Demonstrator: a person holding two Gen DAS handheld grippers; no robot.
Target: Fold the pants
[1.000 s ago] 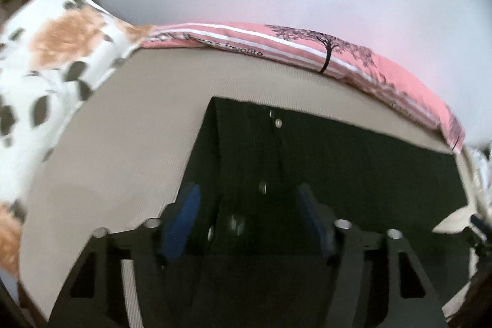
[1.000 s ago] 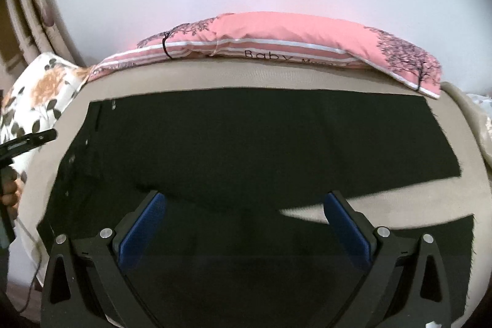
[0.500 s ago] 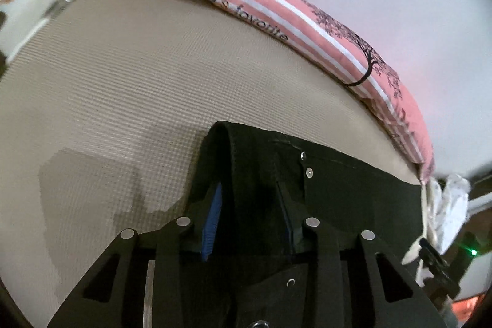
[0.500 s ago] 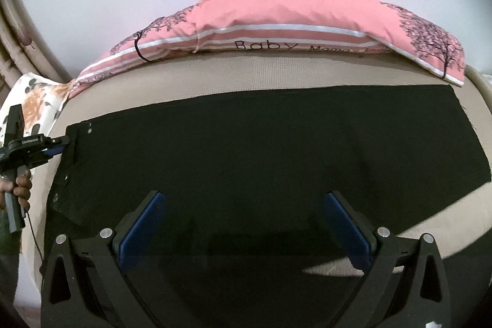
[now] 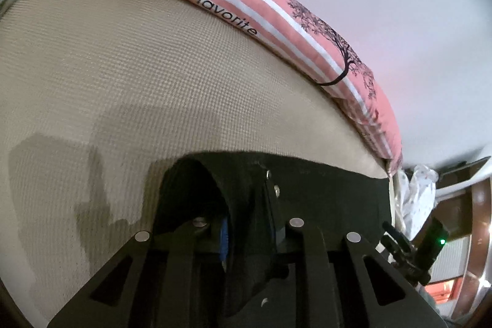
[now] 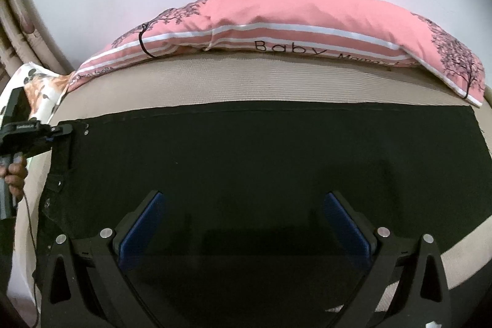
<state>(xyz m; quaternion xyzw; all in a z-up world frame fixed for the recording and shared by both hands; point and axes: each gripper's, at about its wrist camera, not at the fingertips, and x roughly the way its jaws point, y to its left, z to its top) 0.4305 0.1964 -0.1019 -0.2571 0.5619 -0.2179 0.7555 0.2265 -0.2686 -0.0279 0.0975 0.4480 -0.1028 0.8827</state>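
Observation:
Black pants (image 6: pixel 246 159) lie flat across the beige bed, waist to the left in the right wrist view. My left gripper (image 5: pixel 246 223) is at the waist corner, and its jaws are closing with a raised fold of the waistband (image 5: pixel 240 192) pinched between the blue pad (image 5: pixel 224 239) and the other finger. From the right wrist view the left gripper (image 6: pixel 63 129) shows at that same corner, with a hand (image 6: pixel 13 174) on its handle. My right gripper (image 6: pixel 246 220) hovers open over the middle of the pants, nothing between its blue pads (image 6: pixel 144 223).
A long pink pillow (image 6: pixel 307 14) with printed trees and lettering lies along the far bed edge against a white wall. A floral pillow (image 6: pixel 40 82) sits at the left end. Bare beige mattress (image 5: pixel 123 82) lies beyond the waist. White cloth (image 5: pixel 418 199) hangs off the far end.
The left gripper dropped onto the waist corner and its jaws narrowed around a fold of waistband. The right gripper moved lower and further over the pants, still open.

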